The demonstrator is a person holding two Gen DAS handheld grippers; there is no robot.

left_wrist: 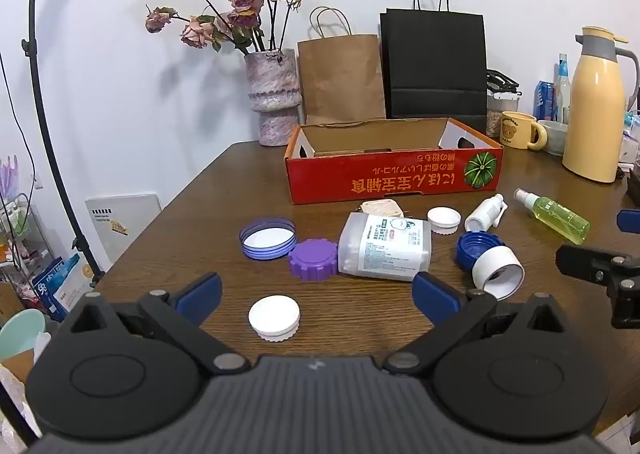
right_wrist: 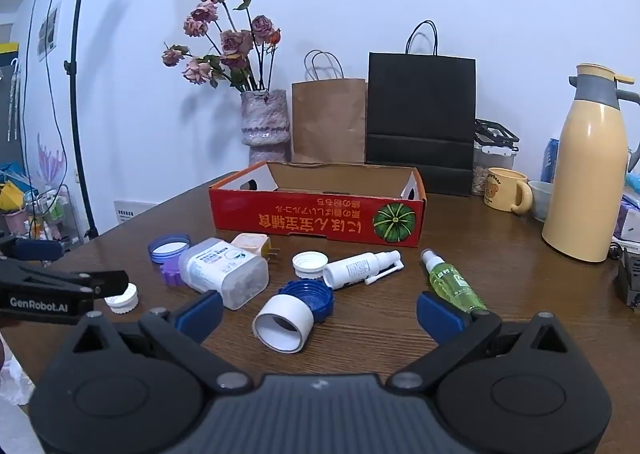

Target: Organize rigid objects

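Note:
An open red cardboard box [left_wrist: 394, 178] [right_wrist: 320, 220] stands mid-table, its inside showing nothing. In front lie a clear cotton-swab container [left_wrist: 384, 246] [right_wrist: 224, 274], a purple ribbed cap [left_wrist: 314, 259], a purple lid [left_wrist: 268, 237], a white cap [left_wrist: 274, 318], a white tape roll [left_wrist: 498, 272] [right_wrist: 284, 323] against a blue cap [right_wrist: 316, 296], a white spray bottle [right_wrist: 360, 265] and a green spray bottle [right_wrist: 454, 282]. My left gripper [left_wrist: 316, 294] is open above the white cap. My right gripper [right_wrist: 320, 312] is open around the tape roll, apart from it.
A vase of dried roses [left_wrist: 274, 94], brown [left_wrist: 340, 78] and black [left_wrist: 436, 66] paper bags stand behind the box. A yellow thermos [right_wrist: 588, 174], mug [right_wrist: 506, 190] and bowl stand at the right. A light stand [right_wrist: 78, 94] rises at the left, beyond the table edge.

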